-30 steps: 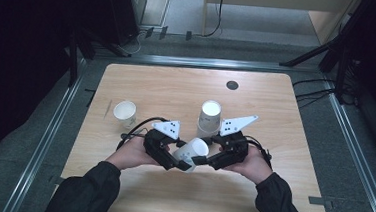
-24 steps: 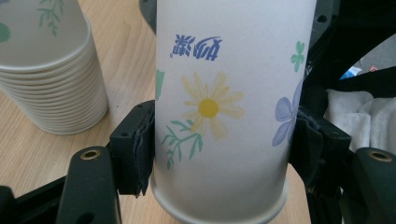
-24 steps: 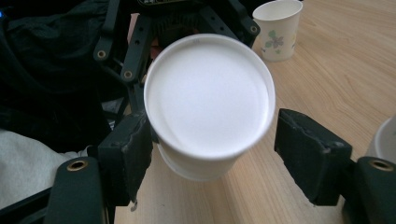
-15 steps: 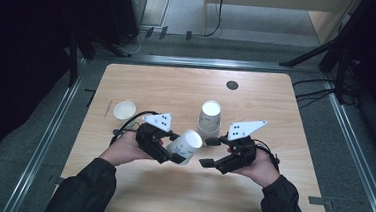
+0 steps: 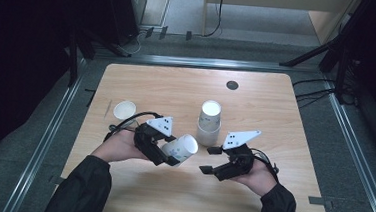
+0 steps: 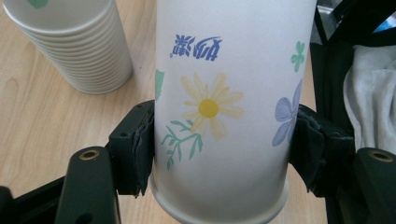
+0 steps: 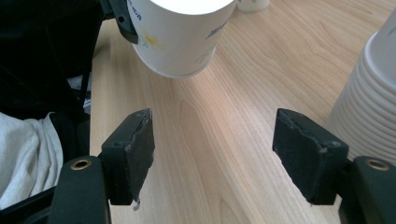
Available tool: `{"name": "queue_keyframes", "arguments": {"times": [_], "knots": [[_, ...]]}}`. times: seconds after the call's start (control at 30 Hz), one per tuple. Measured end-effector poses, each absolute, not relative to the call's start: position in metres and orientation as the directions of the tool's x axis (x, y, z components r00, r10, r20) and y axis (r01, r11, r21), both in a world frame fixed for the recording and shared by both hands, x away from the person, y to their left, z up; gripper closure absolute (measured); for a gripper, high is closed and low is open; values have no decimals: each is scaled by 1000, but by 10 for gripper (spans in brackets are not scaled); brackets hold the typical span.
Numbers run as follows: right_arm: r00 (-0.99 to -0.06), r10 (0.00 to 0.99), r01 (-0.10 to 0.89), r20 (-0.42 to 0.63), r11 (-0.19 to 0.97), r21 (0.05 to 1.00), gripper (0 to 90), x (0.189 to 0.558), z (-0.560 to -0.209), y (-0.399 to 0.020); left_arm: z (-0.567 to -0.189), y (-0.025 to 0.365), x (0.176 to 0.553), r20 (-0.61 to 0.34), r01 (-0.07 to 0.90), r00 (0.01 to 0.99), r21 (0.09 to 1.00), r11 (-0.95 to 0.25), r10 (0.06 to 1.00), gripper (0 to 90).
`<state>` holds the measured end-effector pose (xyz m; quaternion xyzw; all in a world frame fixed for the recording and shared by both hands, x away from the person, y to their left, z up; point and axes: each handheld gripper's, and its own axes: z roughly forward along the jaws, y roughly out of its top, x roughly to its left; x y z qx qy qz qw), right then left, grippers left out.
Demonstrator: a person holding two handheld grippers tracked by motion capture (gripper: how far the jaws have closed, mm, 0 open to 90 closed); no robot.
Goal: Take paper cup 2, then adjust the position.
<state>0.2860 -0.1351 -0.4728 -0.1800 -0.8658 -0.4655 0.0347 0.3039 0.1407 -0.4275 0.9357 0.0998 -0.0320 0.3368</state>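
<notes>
Left gripper [image 5: 172,160] is clamping the white paper cup with flower print [image 5: 182,148] near its base, both pads squeezing the wall; we're holding it tilted just above the light wooden table [image 5: 276,107], mouth aimed at the right gripper [image 5: 211,160]. That one's jaws have just been closing a bit but they're standing apart with nothing between them, only bare wood, in the right gripper view.

Progress, as we judge it: one cup is separated from the tall stack of white paper cups [image 5: 209,122] and in hand; another single white paper cup [image 5: 124,109] is sitting upright by the left edge, well apart. What's left is setting ours down and working through the stack.

View differences: left gripper view is giving us the daisy print [image 6: 208,108], blue lettering [image 6: 196,46] and stack ribs [image 6: 74,46]. High view is giving layout and the round dark plug [image 5: 232,85] at the far side.
</notes>
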Motion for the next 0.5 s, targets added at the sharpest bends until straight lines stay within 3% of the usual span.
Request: {"name": "queue_keyframes", "arguments": {"times": [0.5], "knots": [[-942,260,321,215,501,804,263,291,-473,-129,-414,134,313,-81,166,986,480,-861,145,309]]}}
